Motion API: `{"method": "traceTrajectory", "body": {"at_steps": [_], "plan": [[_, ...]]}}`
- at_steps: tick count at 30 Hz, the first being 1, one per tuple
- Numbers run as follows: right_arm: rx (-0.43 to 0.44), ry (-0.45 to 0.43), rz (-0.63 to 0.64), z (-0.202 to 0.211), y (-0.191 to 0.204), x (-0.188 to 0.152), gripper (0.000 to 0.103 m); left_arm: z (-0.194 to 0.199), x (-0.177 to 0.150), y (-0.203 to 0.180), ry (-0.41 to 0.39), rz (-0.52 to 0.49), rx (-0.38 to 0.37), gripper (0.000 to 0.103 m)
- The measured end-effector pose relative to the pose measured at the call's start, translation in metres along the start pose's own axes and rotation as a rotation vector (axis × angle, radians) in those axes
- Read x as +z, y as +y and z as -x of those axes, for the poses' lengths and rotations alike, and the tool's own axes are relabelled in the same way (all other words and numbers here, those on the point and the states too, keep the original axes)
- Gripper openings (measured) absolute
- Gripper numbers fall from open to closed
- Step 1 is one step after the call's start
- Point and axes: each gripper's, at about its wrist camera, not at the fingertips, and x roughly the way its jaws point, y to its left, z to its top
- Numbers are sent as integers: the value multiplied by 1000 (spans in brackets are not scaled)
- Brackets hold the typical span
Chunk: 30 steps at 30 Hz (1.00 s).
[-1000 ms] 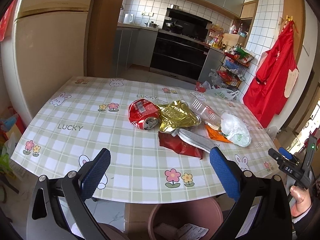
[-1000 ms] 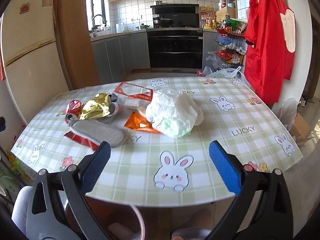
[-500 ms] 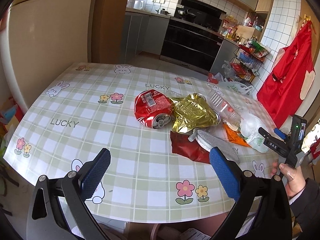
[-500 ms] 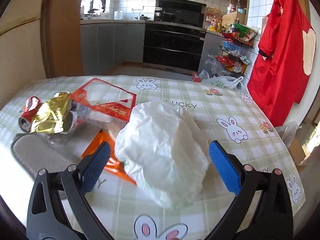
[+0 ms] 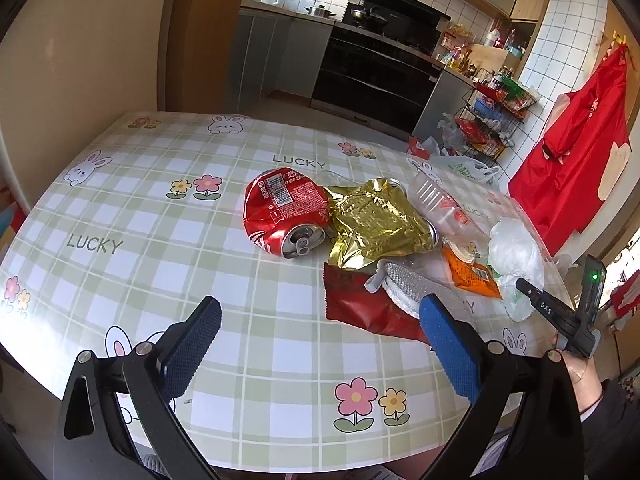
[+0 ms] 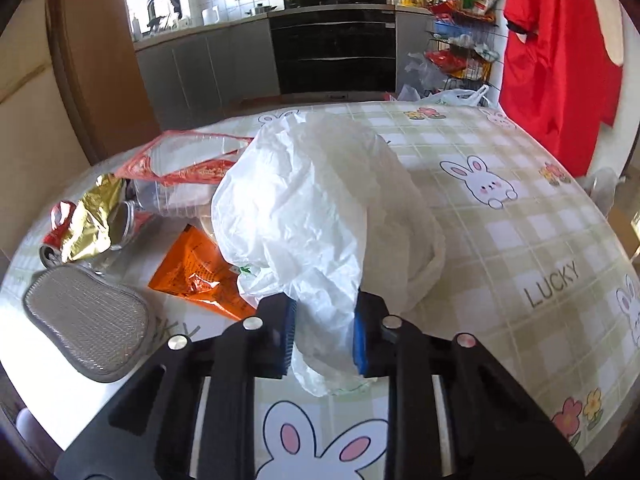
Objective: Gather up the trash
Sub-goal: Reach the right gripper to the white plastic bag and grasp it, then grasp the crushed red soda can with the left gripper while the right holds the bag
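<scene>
Trash lies mid-table on the checked cloth (image 5: 160, 240): a crushed red can (image 5: 284, 212), a gold foil wrapper (image 5: 372, 220), a dark red wrapper (image 5: 352, 308), a grey mesh pad (image 5: 408, 286), an orange packet (image 5: 470, 274), a clear plastic tray (image 5: 440, 204) and a white plastic bag (image 6: 304, 208). My right gripper (image 6: 323, 316) is closing its jaws, and both blue pads pinch the bag's near fold. My left gripper (image 5: 320, 312) hovers open above the table's near part, short of the can, with nothing between its fingers.
The table's front edge runs just under the left gripper. A red apron (image 5: 572, 168) hangs on the right wall beside a wire rack (image 5: 488, 120) of goods. Behind the table stand a dark oven (image 5: 372, 76) and grey cabinets.
Both grippers have moved forward and down toward the trash. The right gripper's jaws have gone from wide open to pinched on the white bag. The left jaws stay wide.
</scene>
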Motion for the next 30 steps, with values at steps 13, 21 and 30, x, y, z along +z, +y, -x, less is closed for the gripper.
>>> {"method": "traceTrajectory", "body": {"at_steps": [13,21,30], "plan": [[56,-116,-97,60,-5,-23,19,-13,19,17,-76,118,19,97],[80,-98,-87,59,-1,-28,19,-49,47,25,-98,69,-40,95],[79,-89,-50,53,4,-23,19,-126,97,66,2,-59,-2,76]]}}
